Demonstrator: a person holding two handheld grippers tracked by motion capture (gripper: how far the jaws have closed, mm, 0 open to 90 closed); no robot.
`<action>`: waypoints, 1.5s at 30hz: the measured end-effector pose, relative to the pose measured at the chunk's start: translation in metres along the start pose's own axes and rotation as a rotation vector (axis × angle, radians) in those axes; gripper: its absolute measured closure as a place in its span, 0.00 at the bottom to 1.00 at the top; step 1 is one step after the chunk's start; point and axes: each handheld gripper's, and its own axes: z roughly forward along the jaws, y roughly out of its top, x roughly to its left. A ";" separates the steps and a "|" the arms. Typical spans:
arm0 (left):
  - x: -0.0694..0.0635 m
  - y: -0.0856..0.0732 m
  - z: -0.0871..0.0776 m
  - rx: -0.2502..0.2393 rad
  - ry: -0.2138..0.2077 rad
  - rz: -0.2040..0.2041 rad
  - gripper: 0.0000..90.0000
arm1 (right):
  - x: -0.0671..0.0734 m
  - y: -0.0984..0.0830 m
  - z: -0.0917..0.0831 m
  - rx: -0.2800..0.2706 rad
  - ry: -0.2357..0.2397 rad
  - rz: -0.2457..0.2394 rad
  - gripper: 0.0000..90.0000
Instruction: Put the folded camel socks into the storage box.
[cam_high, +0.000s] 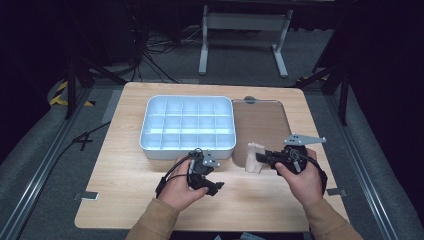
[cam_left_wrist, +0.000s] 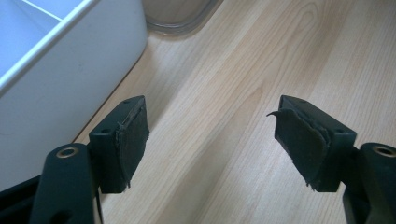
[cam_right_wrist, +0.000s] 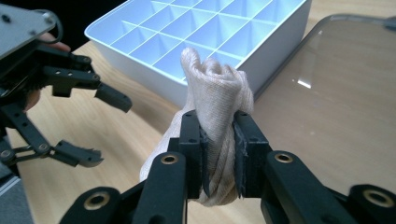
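A rolled beige cloth (cam_right_wrist: 215, 88) stands upright between the jaws of my right gripper (cam_right_wrist: 218, 140), which is shut on it. In the high view the cloth (cam_high: 254, 150) hangs just above the near left corner of a clear flat lid (cam_high: 260, 125), with the right gripper (cam_high: 262, 158) pointing left. To its left my left gripper (cam_high: 216, 175) is open over bare wood, nothing between its pads (cam_left_wrist: 133, 135). The right gripper view has that left gripper (cam_right_wrist: 100, 128) at the left, jaws spread. A white box (cam_high: 187, 148) with several empty compartments sits behind both grippers.
The box wall (cam_left_wrist: 60, 88) is close on the left of the left gripper's jaws, and the lid's corner (cam_left_wrist: 180, 16) lies ahead. The wooden table (cam_high: 125, 190) has open surface at the front left. Dark floor, cables and a metal stand lie beyond the far edge.
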 end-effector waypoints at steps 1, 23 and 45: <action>0.000 0.000 0.000 -0.006 -0.002 0.001 0.29 | -0.001 0.004 -0.001 0.005 0.001 0.001 0.85; 0.003 -0.001 -0.003 -0.011 0.003 -0.009 0.29 | -0.049 0.054 0.015 0.036 -0.021 -0.018 0.84; 0.009 -0.009 -0.013 -0.016 0.024 -0.027 0.30 | -0.050 0.081 0.038 0.105 -0.061 -0.157 0.84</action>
